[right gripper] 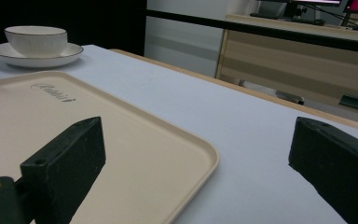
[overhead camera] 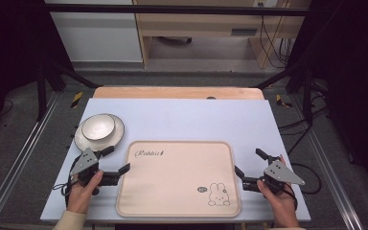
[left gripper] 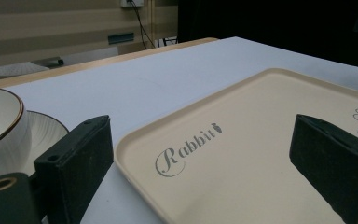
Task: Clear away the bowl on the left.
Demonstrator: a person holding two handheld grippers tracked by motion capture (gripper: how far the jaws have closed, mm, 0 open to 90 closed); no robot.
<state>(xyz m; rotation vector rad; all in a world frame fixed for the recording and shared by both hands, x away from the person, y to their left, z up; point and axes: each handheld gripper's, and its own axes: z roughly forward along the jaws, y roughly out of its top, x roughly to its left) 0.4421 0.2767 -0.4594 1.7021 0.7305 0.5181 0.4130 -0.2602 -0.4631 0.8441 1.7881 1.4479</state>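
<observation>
Tray (overhead camera: 179,177), beige with rabbit drawing, flat on light worktop (overhead camera: 187,120) between both grippers. Left hand-held gripper (overhead camera: 116,160) jaws wide, nothing held, straddling tray's left rim. Right hand-held gripper (overhead camera: 250,162) jaws wide, empty, straddling tray's right rim. Bowl (overhead camera: 97,127) on saucer (overhead camera: 116,135) just beyond left gripper, near tray's far left corner

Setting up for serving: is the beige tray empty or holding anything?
Empty. The tray shows bare surface with printed lettering and a rabbit drawing; the bowl sits on its plate beside it.

Beige tray (overhead camera: 177,179) (rabbit print), flat, mid-table
</observation>
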